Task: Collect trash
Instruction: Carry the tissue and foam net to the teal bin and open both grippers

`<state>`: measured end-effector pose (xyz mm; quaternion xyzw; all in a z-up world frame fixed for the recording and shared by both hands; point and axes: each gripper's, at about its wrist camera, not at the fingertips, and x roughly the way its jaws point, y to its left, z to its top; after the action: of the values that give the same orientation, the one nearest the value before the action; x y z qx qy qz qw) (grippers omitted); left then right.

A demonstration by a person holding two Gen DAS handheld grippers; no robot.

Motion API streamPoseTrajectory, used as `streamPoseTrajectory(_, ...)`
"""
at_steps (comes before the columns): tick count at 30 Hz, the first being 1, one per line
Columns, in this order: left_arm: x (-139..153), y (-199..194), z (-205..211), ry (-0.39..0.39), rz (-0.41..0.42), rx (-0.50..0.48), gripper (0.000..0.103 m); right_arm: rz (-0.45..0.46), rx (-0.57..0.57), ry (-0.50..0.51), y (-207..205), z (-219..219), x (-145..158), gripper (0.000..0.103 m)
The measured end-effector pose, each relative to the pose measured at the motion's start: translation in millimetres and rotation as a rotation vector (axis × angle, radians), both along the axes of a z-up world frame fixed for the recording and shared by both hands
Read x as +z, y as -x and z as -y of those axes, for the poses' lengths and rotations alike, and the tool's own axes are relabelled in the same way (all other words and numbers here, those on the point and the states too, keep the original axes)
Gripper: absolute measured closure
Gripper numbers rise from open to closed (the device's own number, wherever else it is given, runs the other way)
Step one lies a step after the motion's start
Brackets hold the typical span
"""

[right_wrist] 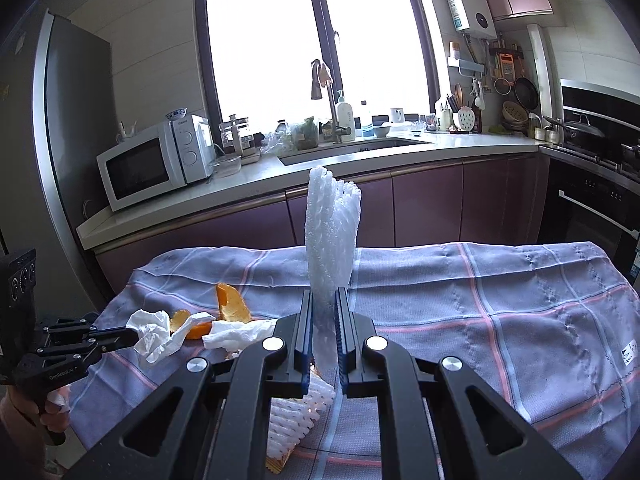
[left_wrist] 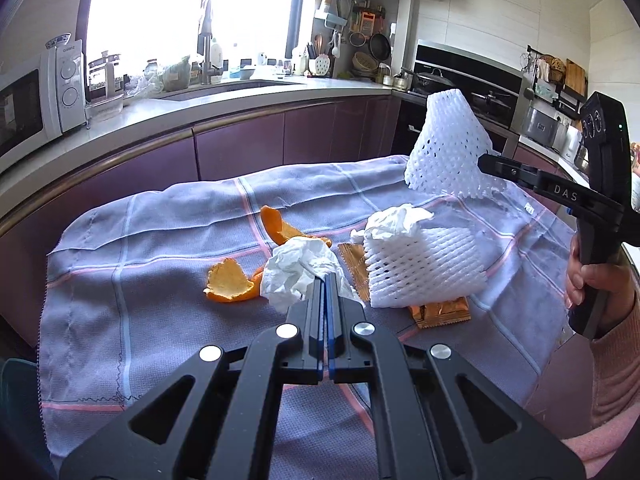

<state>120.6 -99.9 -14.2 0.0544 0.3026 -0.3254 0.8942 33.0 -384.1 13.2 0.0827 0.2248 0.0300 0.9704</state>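
Observation:
My left gripper (left_wrist: 325, 277) is shut on a crumpled white tissue (left_wrist: 298, 272), also seen in the right wrist view (right_wrist: 154, 336). My right gripper (right_wrist: 324, 294) is shut on a white foam fruit net (right_wrist: 331, 232) and holds it upright above the table; the net also shows in the left wrist view (left_wrist: 448, 148). A second foam net (left_wrist: 424, 264) lies on the cloth with another tissue (left_wrist: 394, 220) on top. Orange peels (left_wrist: 232, 282) (left_wrist: 280, 228) and a gold snack wrapper (left_wrist: 440, 314) lie beside them.
A grey-blue checked cloth (left_wrist: 160, 248) covers the table. Behind it runs a counter with purple cabinets (left_wrist: 240, 148), a microwave (right_wrist: 152, 164), a sink (right_wrist: 352, 146) and a stove (right_wrist: 588, 136). A fridge (right_wrist: 72, 120) stands at the left.

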Motion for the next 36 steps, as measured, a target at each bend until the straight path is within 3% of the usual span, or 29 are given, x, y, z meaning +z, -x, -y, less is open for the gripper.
streamPoseTrajectory(16,49,50,-83,0.088,0.094,0.071,0.102,0.064,0.211,-0.123,16,-49,21,0.094)
streamPoseTrajectory(36,69,83,-225,0.077,0.163,0.381,0.102,-0.042,0.589,-0.187,-25,-189,5,0.094)
